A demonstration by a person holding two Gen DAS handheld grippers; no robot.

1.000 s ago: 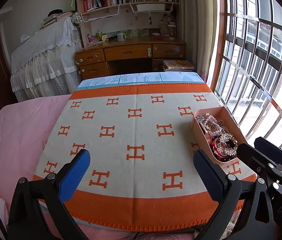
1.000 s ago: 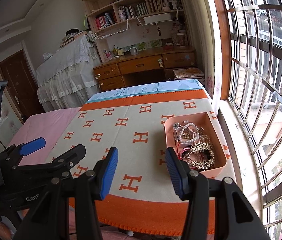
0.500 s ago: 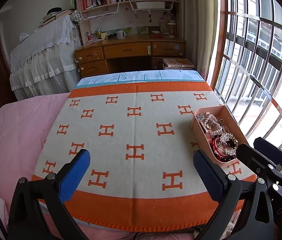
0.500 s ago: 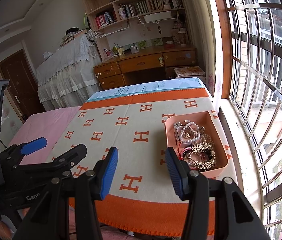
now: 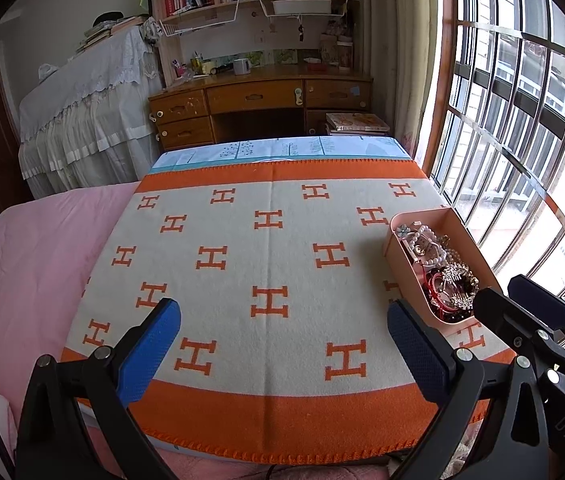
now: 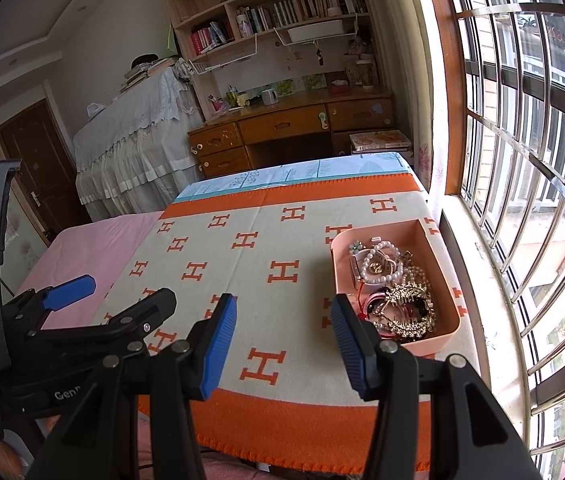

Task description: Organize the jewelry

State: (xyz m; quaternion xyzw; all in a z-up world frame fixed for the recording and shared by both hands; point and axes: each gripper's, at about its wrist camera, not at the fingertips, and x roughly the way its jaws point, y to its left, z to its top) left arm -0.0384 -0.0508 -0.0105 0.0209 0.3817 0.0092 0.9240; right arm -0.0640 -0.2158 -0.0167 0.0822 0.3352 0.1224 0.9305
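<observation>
A pink tray (image 5: pixel 392 254) (image 6: pixel 440 254) sits at the right side of an orange and cream H-pattern blanket (image 5: pixel 266 256) (image 6: pixel 242 264). It holds a tangle of jewelry (image 5: pixel 444 276) (image 6: pixel 396 292): pearl strands, a watch, gold pieces, red cords. My left gripper (image 5: pixel 282 344) is open and empty above the blanket's near edge, left of the tray. My right gripper (image 6: pixel 284 344) is open and empty, its right finger close in front of the tray. The right gripper also shows in the left wrist view (image 5: pixel 530 312), and the left gripper in the right wrist view (image 6: pixel 114 296).
A pink bed cover (image 5: pixel 22 256) lies left of the blanket. A barred window (image 6: pixel 522 160) and its sill run along the right. A wooden desk (image 5: pixel 258 100) with bookshelves stands at the back, and a cloth-covered unit (image 5: pixel 86 112) at the back left.
Both grippers have tilted slightly, so the scene sits a little lower in each view. Both stay open and empty. The tray and jewelry have not moved.
</observation>
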